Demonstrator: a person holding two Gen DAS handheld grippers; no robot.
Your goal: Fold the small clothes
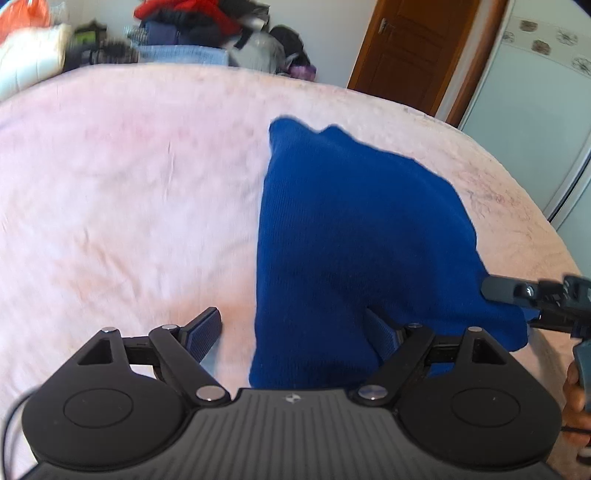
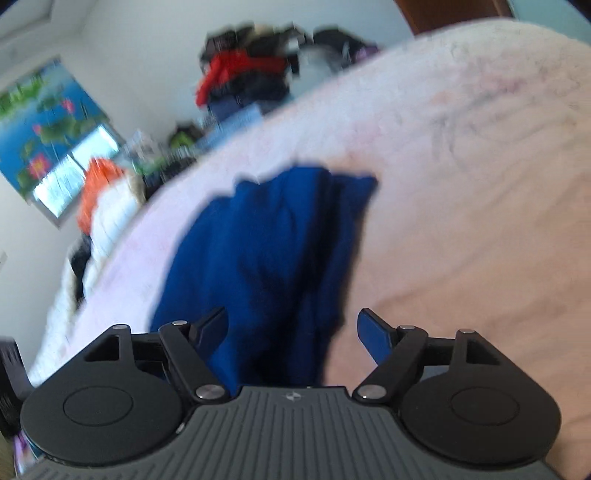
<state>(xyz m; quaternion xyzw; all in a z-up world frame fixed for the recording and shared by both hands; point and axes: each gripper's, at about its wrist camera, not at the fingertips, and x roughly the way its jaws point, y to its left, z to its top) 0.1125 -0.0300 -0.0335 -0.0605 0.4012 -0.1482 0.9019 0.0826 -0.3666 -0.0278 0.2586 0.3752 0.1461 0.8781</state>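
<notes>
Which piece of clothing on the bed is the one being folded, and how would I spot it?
Start at the big bed under a pale pink blanket. Lying alone on the blanket is a royal blue knitted garment, partly folded into a long shape. The other clothes, red and dark ones, sit heaped in a pile beyond the bed's far edge, against the wall.

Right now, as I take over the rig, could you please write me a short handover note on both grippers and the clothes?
Left gripper: open, nothing held; its right finger rests over the near edge of the blue garment.
Right gripper: open, nothing gripped; the garment's near end lies between its fingers.
Garment: lies on the pink bedspread, folded lengthwise into a long strip, somewhat rumpled at the far end.
Done: the lengthwise fold appears done.
Left: probably fold the strip across and smooth it. A clothes pile sits beyond the bed.
</notes>
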